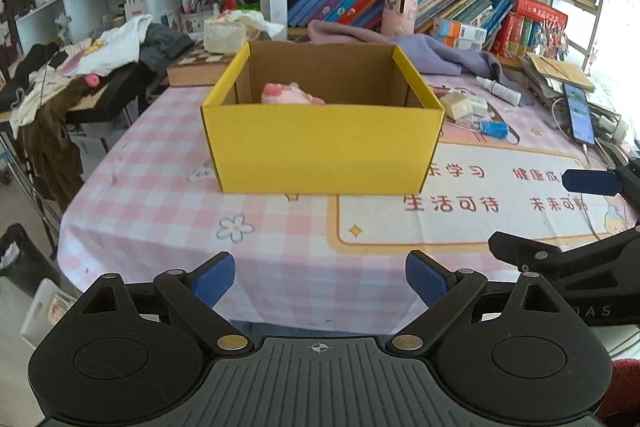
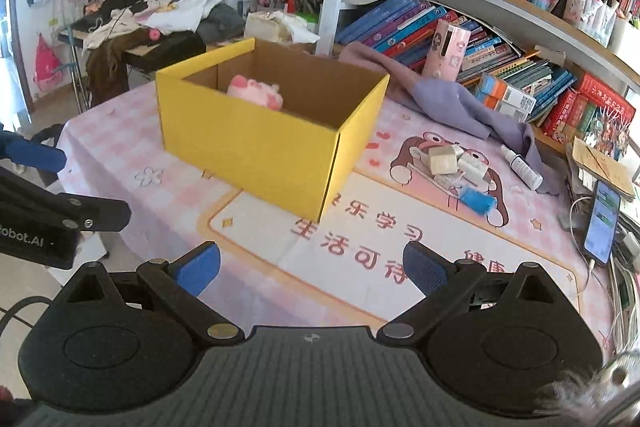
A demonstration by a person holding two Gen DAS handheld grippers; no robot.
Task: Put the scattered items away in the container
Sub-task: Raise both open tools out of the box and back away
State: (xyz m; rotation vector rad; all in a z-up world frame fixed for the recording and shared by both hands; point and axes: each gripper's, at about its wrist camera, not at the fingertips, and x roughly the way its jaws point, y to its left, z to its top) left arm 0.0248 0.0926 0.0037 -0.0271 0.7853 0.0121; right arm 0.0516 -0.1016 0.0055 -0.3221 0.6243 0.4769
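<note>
Left gripper: jaws spread wide, nothing between the blue pads, held low at the near table edge, facing the front wall of the yellow box square-on, some way off. Right gripper: likewise wide apart and empty, held over the near part of the printed mat, box ahead and to its left, corner-on. Box sits open-topped on the checked tablecloth; one pink soft toy already lies inside, toward the back-left. Remaining loose items are grouped on the mat to the right of the box, apart from it: small pale boxes bunched together, a blue roll-like object just in front of them, a white bottle lying on its side further right, nr the purple cloth. Phone on a cable at the far right edge; judged not part of the job, though that cannot be confirmed. Assessment: task part done, approx. one item in; step in hand is the reach for the next pickup, neither tool committed yet. Right gripper is the nearer to the cluster, which lies ahead and to its right. Next move calls for swinging right and fwd, coming down over one piece only, prob. the blue one as it sits nearest and clear of the rest, then closing, lifting above the box rim and releasing inside. Risk: pale boxes touch each other, so a loose approach may nudge neighbours.
</note>
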